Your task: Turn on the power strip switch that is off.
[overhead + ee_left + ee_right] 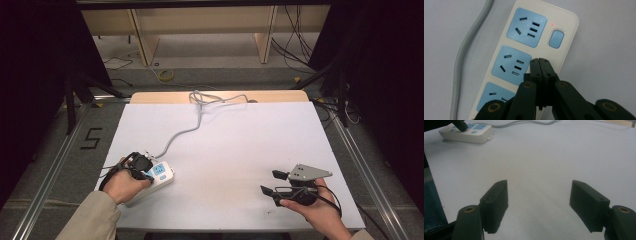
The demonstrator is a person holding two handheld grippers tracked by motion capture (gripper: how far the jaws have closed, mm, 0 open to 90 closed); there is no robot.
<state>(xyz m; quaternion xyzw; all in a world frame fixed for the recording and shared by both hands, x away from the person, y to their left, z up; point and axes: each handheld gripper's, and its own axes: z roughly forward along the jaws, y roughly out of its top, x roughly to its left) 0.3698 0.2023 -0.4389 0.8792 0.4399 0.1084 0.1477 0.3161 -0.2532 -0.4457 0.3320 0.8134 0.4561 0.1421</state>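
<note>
Power strip [159, 176] lies diagonally, cable end far-right; left tongs [540, 65] closed empty, right tongs [539, 205] wide open.

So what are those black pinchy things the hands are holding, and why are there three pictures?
They are tongs that a person squeezes by hand. One picture looks down from above the white table. The other two come from small cameras riding on each pair. The left tongs are shut, holding nothing, their tips over a white power strip with blue sockets, a blue button and a small red light. Its grey cable runs away across the table. The right tongs are open and empty.
</note>
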